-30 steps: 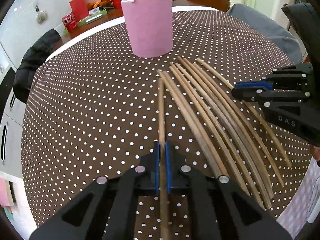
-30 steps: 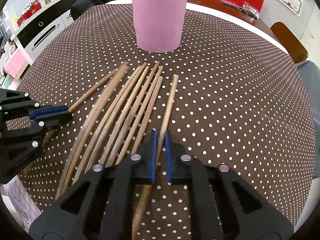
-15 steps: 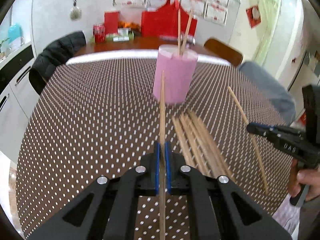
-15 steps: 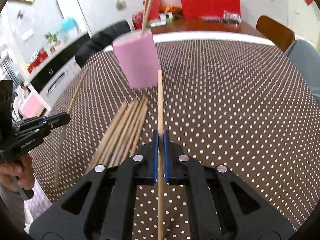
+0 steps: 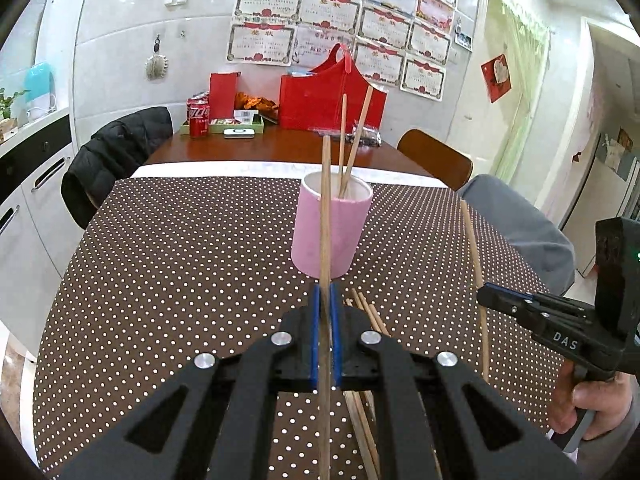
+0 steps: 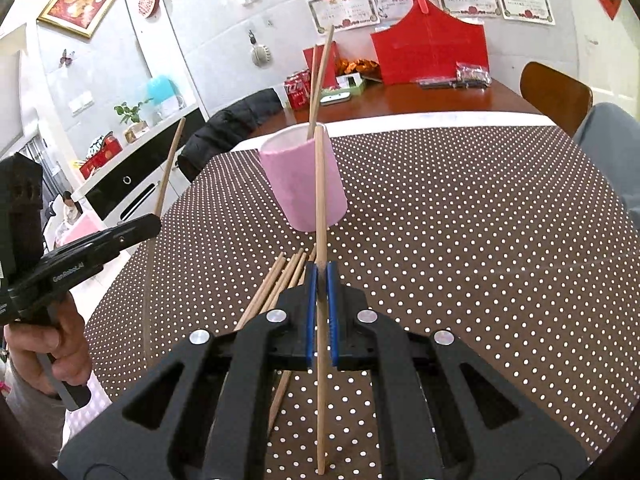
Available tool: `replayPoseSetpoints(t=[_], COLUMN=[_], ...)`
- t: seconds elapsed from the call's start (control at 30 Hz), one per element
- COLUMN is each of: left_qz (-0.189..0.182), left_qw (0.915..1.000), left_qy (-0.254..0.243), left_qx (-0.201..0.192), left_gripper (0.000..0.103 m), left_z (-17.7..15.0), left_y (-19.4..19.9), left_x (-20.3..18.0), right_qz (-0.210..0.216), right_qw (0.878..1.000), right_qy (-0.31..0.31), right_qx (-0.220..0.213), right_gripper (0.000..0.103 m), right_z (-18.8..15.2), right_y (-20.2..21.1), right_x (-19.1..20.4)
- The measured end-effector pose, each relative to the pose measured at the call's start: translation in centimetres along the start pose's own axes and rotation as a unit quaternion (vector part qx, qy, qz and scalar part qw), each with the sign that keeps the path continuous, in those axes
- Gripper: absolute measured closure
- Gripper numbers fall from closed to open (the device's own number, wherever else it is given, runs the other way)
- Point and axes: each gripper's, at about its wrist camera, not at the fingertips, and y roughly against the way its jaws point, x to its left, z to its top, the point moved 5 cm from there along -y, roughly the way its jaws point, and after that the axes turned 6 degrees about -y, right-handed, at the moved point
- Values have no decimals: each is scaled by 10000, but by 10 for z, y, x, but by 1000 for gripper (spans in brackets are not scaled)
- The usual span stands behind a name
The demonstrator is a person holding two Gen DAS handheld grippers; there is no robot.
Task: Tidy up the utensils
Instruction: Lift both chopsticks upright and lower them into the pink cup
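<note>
While each gripper's fingers pinch one chopstick (image 5: 325, 216) (image 6: 320, 184), the pink cup (image 5: 331, 229) stands beyond, holding two more.

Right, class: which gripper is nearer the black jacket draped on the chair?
Left. The left gripper is on the black jacket's side of the table; the right gripper is beyond the loose chopsticks, further away.

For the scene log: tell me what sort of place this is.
Most likely a home kitchen-dining room: a table under a brown white-dotted tablecloth, white cabinets with a black oven front, framed certificates on the tiled wall, and red soda cans on a wooden table behind.
</note>
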Motion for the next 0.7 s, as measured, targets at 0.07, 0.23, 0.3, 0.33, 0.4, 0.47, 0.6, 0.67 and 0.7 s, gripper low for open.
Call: replayPoseSetpoints(t=[0.07, 0.23, 0.3, 0.33, 0.4, 0.47, 0.6, 0.67, 0.7], left_qz=[-2, -12, -35, -37, -58, -78, -110, -103, -102], left_qw=[10000, 10000, 10000, 10000, 10000, 9999, 9999, 9999, 9999], left_qy=[15, 2, -8, -10, -3, 8, 13, 14, 20], left_qx=[-21, -28, -14, -7, 31, 64, 104, 112, 117], left_gripper=[98, 98, 98, 98, 98, 98, 98, 98, 98], left_z=[-2, -1, -2, -3, -5, -7, -11, -13, -13], left_y=[1, 3, 3, 2, 0, -1, -2, -2, -2], left_x=[1, -1, -3, -3, -4, -5, -4, -3, -2], right_qz=[49, 99, 87, 41, -91, -334, -752, -946, -1013], right_qw=[10000, 9998, 9998, 9997, 9986, 9940, 9798, 9748, 9724], right_qy=[11, 139, 201, 229, 248, 227, 292, 504, 538], right_qx=[-85, -129, -23, 110, 461, 1012, 1830, 1957, 2031], right_gripper=[98, 98, 98, 98, 98, 98, 97, 96, 94], right_z=[3, 5, 2, 0, -6, -15, -34, -38, -38], right_y=[4, 6, 2, -3, -16, -39, -75, -85, -88], right_x=[0, 9, 12, 13, 13, 6, -7, -5, -4])
